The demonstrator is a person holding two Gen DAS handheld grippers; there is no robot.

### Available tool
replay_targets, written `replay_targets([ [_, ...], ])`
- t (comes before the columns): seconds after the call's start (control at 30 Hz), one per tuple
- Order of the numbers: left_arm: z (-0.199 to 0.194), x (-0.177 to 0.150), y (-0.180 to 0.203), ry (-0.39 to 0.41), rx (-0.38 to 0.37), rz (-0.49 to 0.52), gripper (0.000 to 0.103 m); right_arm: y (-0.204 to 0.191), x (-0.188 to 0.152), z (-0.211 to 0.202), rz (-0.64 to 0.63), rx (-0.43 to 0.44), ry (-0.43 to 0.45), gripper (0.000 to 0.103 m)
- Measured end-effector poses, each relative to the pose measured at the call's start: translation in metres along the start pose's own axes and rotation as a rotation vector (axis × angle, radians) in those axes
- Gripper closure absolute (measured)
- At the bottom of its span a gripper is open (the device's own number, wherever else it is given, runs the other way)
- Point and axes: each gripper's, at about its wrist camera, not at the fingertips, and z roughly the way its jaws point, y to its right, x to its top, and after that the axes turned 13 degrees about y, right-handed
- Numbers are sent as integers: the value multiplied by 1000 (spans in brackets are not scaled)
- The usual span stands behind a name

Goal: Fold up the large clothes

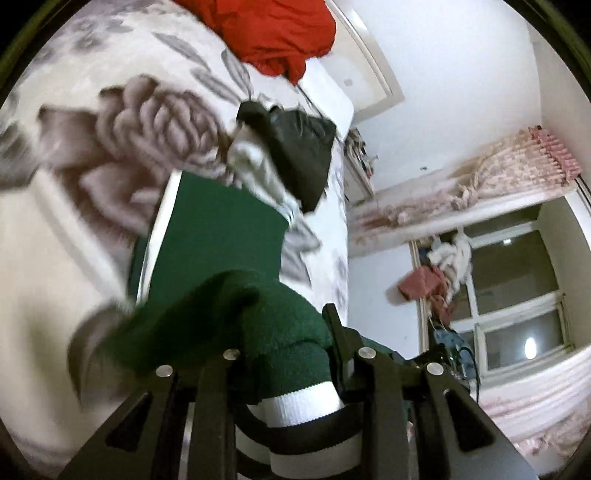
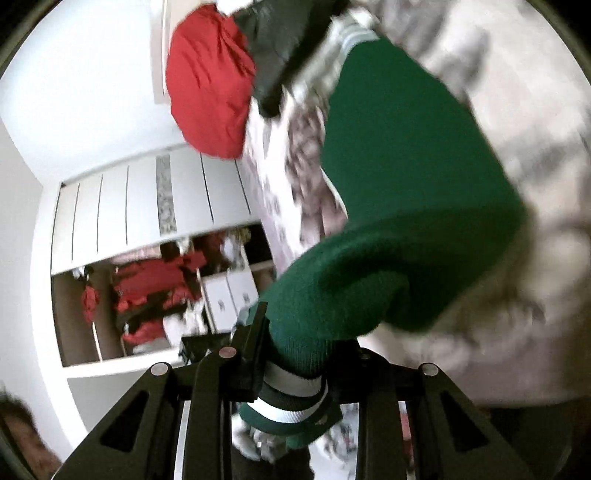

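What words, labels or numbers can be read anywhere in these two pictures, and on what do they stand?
None can be read in either view.
green garment: plain knit with white stripes at the cuff, no lettering showing.
red cloth: no print visible.
dark garment: no readable label.
bedspread: a flower pattern only, blurred by motion.
wardrobe: a patterned strip on one door, no text.

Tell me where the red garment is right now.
The red garment lies bunched at the far end of the flowered bedspread, at the top of both wrist views, right beside a black garment.
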Motion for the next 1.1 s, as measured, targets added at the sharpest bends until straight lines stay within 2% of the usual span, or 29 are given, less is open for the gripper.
replay_targets([
  [0.17, 65, 52, -20, 25, 15, -24, 80, 1, 105, 58, 10, -40, 30, 76],
  [0.3, 133, 82, -48, 19, 67, -64, 80, 28, 174, 114, 62, -81, 30, 76],
  [0.37, 159, 95, -63, -13, 101, -98, 80, 43, 205, 147, 109, -102, 7, 76],
  [0.43, 190, 103, -90, -79, 178, -179, 79, 65, 233, 177, 192, -133, -28, 73],
  [0.5, 206, 107, -107, -146, 253, -244, 79, 83, 247, 199, 262, -160, -65, 68],
  [0.57, 205, 110, -114, -146, 265, -291, 74, 91, 255, 213, 289, -134, -83, 62],
  [0.6, 202, 110, -113, -147, 257, -300, 68, 92, 256, 214, 292, -113, -88, 56],
  [0.63, 198, 110, -110, -145, 239, -304, 60, 91, 260, 216, 308, -70, -87, 43],
  [0.67, 192, 112, -107, -123, 210, -302, 55, 89, 264, 216, 322, -25, -85, 38],
  [0.7, 188, 114, -104, -101, 197, -296, 42, 87, 268, 215, 320, -4, -81, 33],
  [0.73, 186, 116, -102, -86, 191, -290, 35, 83, 268, 212, 296, 1, -64, 32],
  [0.8, 183, 119, -99, -55, 210, -251, 32, 73, 276, 205, 231, -30, -31, 31],
  [0.83, 183, 122, -98, -34, 230, -222, 28, 67, 280, 198, 162, -67, -21, 31],
  [0.87, 182, 124, -96, -17, 246, -191, 28, 59, 281, 191, 79, -107, -15, 29],
  [0.93, 177, 129, -88, 15, 298, -112, 28, 42, 282, 183, -131, -224, -15, 20],
  [0.97, 174, 130, -84, 30, 327, -69, 26, 38, 279, 184, -237, -281, -39, 19],
  [1.03, 167, 128, -76, 71, 389, 25, 3, 42, 272, 195, -365, -371, -113, 17],
  [1.1, 159, 120, -71, 118, 475, 120, 2, 56, 265, 213, -422, -413, -193, 17],
])
